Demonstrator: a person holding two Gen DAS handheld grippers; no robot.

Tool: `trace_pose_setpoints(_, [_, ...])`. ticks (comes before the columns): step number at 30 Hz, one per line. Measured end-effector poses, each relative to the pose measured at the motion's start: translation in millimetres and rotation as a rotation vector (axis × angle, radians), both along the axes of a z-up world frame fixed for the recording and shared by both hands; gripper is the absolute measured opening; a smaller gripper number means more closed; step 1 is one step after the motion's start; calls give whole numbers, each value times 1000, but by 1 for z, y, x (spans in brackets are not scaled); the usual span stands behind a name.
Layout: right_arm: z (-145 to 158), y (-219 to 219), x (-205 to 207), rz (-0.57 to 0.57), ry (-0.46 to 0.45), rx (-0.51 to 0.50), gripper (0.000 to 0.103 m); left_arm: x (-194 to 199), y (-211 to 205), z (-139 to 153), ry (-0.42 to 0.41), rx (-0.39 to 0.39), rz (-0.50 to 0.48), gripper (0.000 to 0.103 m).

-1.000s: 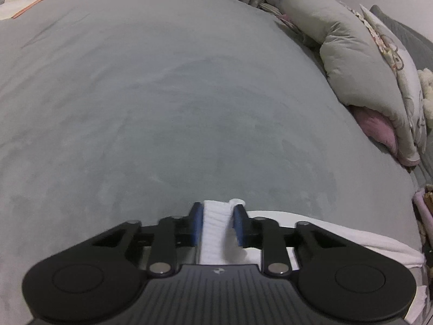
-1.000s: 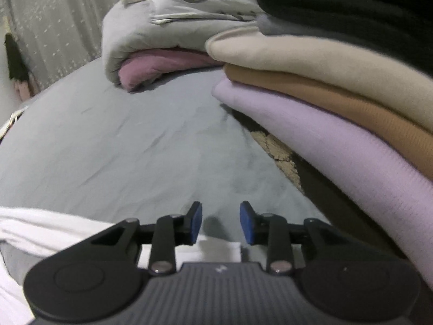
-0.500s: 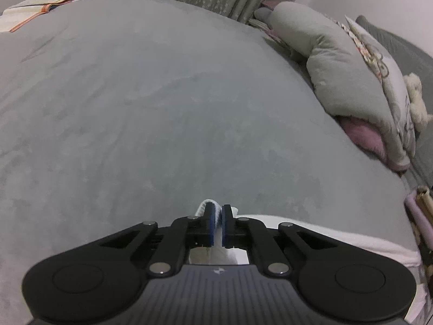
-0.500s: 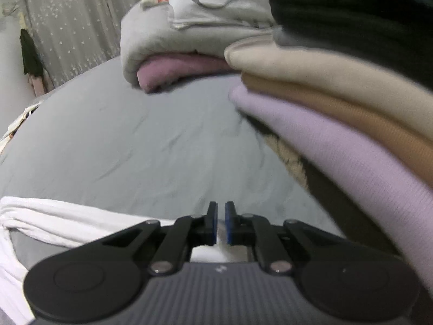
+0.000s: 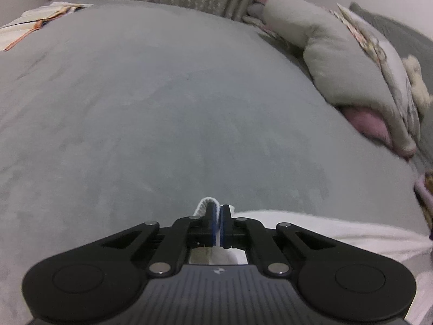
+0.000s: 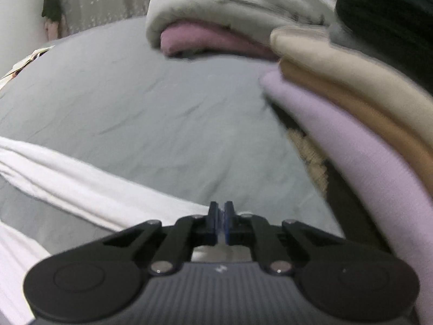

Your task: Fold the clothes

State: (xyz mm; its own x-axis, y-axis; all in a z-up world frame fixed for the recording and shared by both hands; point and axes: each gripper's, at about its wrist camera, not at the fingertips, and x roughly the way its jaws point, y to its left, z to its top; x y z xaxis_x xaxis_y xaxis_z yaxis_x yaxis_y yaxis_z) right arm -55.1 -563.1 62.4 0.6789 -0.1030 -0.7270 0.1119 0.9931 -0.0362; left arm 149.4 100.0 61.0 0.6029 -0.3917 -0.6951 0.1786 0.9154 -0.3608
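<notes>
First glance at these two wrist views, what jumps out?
The white garment stretched across the grey bed, near the bottom of both views. The left gripper is shut on a ribbed edge of it; the right gripper is shut at its other end. At the right of the right view, a stack of folded sweaters, lilac lowest.

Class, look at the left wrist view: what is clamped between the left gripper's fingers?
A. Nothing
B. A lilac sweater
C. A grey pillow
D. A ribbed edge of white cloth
D: the left gripper is shut on the white garment, whose ribbed edge pokes out beside its fingers.
</notes>
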Motion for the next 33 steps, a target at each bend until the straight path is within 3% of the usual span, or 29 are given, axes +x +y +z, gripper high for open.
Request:
trace_pose_setpoints(12, [50,13,-12,-19,-232,-74,3,-6,23,23,-82,-75,53,0])
trace_pose_setpoints(22, [61,2,8,-144,-328,-5,3,3,30,26,-110,-128,142,0])
trace_pose_setpoints(26, [54,-5,21,-211,-321,28,3,14,25,18,-93,-119,173,0])
trace_pose_setpoints(33, [19,-15,61,-278,-181,18,3,36,10,-1,-39,-77,204,0])
